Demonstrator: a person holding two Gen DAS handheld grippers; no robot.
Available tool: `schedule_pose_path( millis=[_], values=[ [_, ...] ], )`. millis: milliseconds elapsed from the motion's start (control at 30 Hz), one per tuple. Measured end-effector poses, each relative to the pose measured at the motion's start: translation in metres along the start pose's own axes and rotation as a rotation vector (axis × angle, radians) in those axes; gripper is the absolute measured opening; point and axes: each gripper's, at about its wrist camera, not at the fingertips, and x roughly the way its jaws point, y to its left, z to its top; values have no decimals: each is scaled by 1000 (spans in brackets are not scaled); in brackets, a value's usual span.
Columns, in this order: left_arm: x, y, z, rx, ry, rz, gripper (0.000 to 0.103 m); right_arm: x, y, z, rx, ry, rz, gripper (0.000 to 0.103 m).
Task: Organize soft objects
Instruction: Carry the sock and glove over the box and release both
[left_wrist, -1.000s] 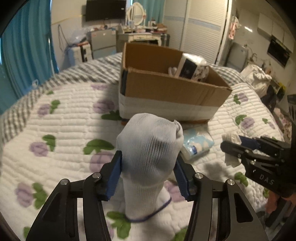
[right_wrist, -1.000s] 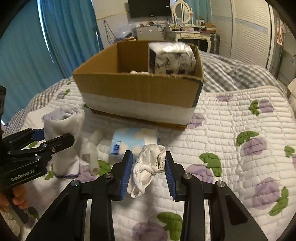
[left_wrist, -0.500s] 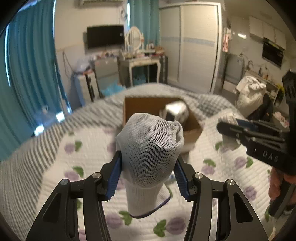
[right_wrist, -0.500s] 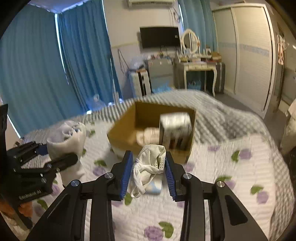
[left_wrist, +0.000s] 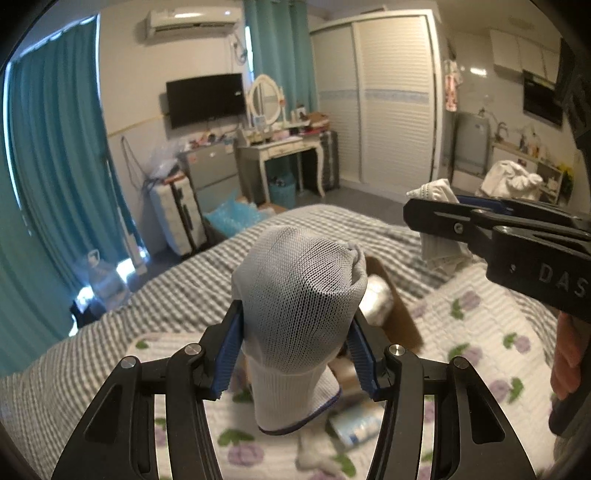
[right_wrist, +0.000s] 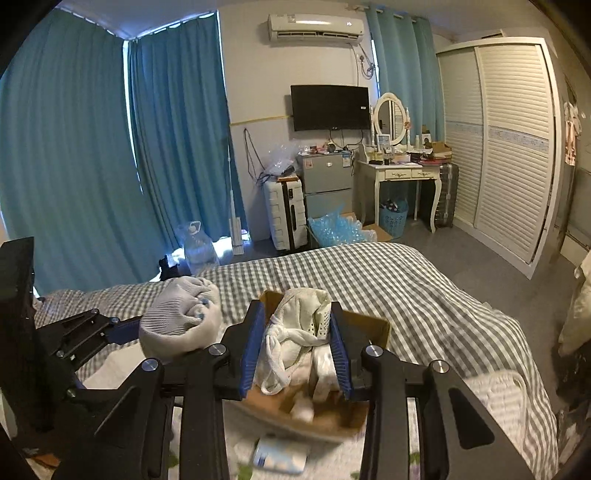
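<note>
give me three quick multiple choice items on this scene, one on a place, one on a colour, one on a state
1. Where is the cardboard box?
A. on the bed
B. on the floor
C. on the dressing table

2. What colour are the curtains?
A. red
B. teal blue
C. yellow

3. What is the right gripper doing?
A. open and empty
B. shut on a white face mask
C. shut on a bottle

Key: 1 A, the box sits on the checked bedspread. 2 B, the drapes by the window are teal. 3 B, the blue fingers pinch the mask, while the left gripper holds a rolled grey sock.
</note>
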Motion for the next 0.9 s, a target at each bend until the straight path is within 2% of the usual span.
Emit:
schedule_pose_path(
  millis=[100,200,333,467,567,600,667,833,900],
  values=[
    [40,8,6,-24,35,3,52,42,-8,7,4,26,8,34],
    [77,13,4,-49,86,-25,52,83,-17,6,24,60,6,34],
    [116,10,-4,-34,126,-29,52,141,-42,-8,114,130,26,34],
    [133,6,-16,-30,135,-58,53,176,-66,-23,165,171,29,35],
    [135,0,-22,2,103,-26,56,189,-75,-27,184,177,21,41],
    [135,-1,-23,14,99,-14,61,191,-77,-27,191,176,29,58],
    [133,-8,-23,42,84,34,70,189,-79,-23,193,149,14,77],
    [114,-1,-15,9,77,58,71,156,-75,-11,167,91,-44,77],
    [90,3,-7,-13,51,63,71,132,-72,-3,173,67,-41,77]
  ],
)
